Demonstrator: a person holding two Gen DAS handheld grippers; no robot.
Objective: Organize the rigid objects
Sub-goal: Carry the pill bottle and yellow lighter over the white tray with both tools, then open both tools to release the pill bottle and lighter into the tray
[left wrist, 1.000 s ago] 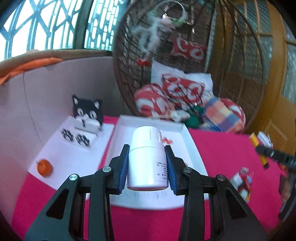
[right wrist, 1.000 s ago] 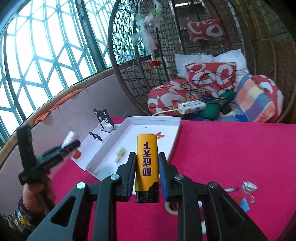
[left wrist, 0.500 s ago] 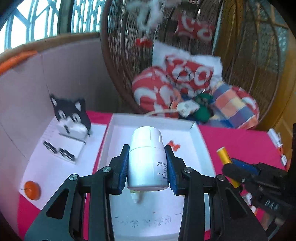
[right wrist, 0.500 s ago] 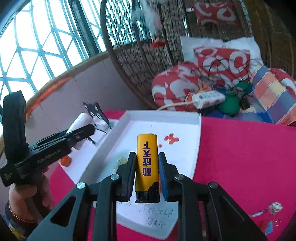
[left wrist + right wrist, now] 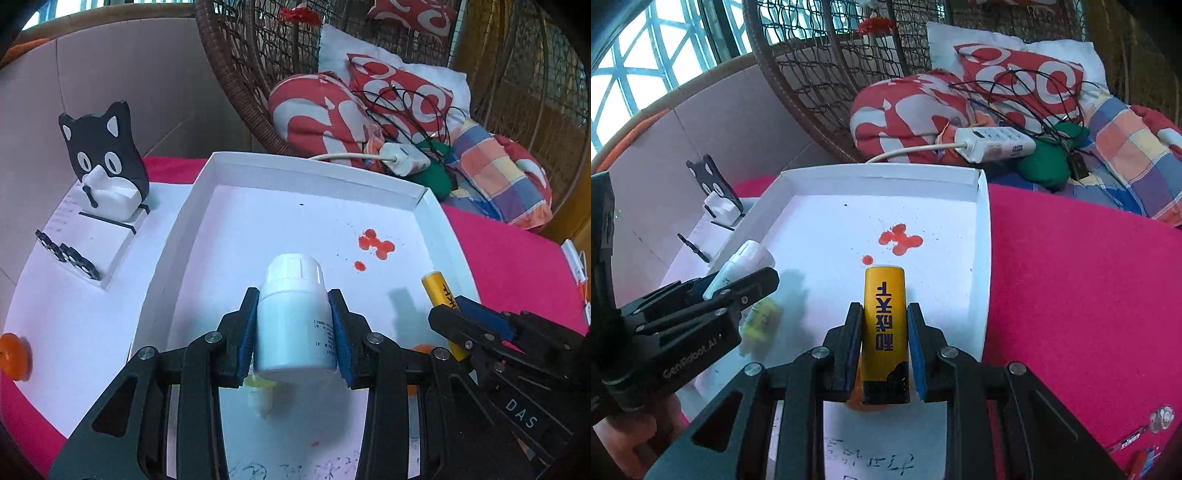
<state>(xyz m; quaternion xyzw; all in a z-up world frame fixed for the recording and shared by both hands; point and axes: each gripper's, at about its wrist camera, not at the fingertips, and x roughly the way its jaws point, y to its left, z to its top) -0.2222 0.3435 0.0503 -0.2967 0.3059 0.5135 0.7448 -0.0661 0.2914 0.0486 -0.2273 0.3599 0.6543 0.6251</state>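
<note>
My left gripper (image 5: 293, 325) is shut on a white plastic bottle (image 5: 293, 317), held over the white tray (image 5: 314, 170). The same bottle (image 5: 738, 267) shows at the left of the right wrist view. My right gripper (image 5: 884, 328) is shut on a yellow lighter (image 5: 884, 325) with blue print, also above the tray (image 5: 882, 173), to the right of the left gripper (image 5: 713, 295). In the left wrist view the lighter (image 5: 439, 291) and right gripper (image 5: 465, 321) sit at the right. A small yellowish bottle (image 5: 761, 317) lies on the tray floor under the left gripper.
A black cat-shaped stand (image 5: 103, 155) sits on white paper (image 5: 66, 314) left of the tray. An orange ball (image 5: 13, 356) lies at the paper's near left. Red stains (image 5: 899, 240) mark the tray floor. Cushions and a power strip (image 5: 993, 142) fill the wicker chair behind. Small items (image 5: 1160, 417) lie on the pink cloth.
Both grippers have moved forward and down over the tray, each still holding its object. The right gripper has come into the left wrist view.
</note>
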